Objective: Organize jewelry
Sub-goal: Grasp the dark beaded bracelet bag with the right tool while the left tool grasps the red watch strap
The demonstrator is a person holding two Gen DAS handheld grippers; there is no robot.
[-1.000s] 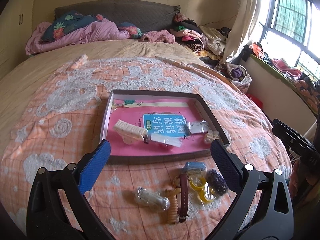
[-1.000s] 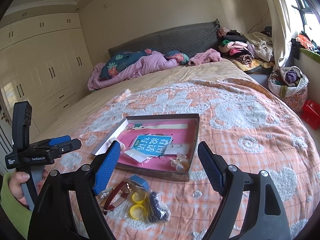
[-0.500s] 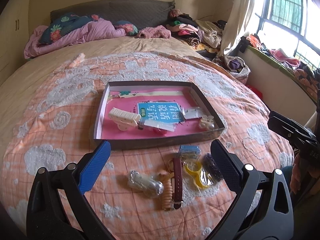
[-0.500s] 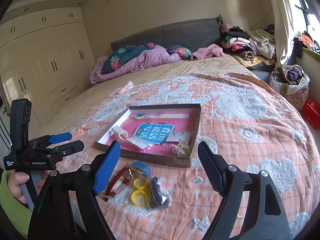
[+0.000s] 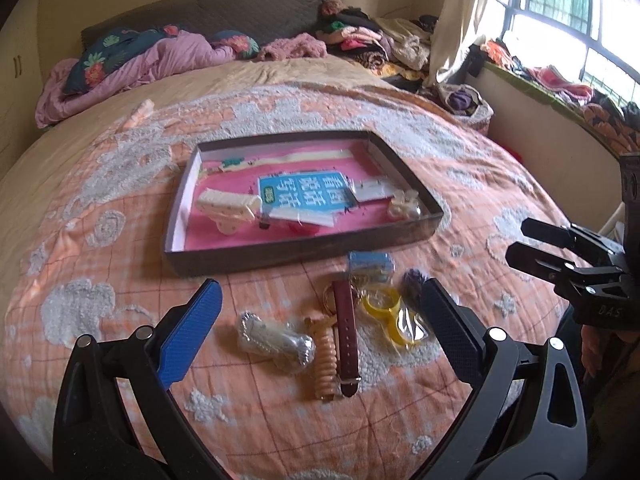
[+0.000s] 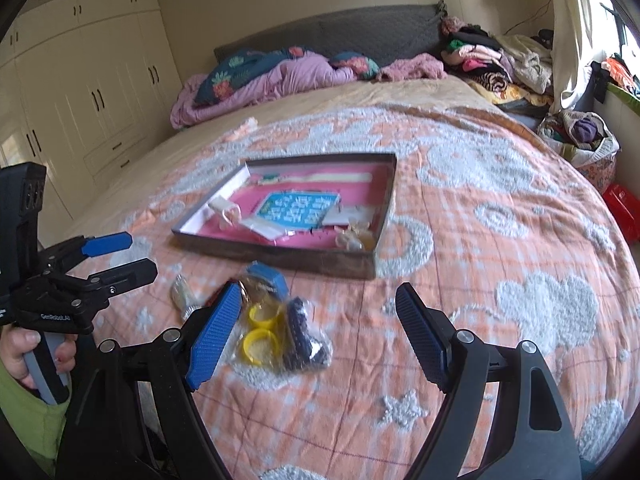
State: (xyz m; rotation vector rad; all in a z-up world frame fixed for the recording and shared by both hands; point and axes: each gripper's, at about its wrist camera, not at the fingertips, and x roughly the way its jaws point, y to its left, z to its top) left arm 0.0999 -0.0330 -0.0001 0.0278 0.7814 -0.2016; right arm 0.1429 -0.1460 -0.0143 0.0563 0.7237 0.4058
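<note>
My left gripper (image 5: pixel 316 320) and right gripper (image 6: pixel 320 328) both have fingers spread, holding nothing. The jewelry lies on the bed, just before the tray (image 5: pixel 304 254). I should lower over the watch (image 5: pixel 346 336) and pinch its strap across.

Cream wardrobe (image 6: pixel 80 92), grey headboard (image 6: pixel 332 34), barred window (image 5: pixel 568 12), curtain (image 5: pixel 464 16), daylight.
</note>
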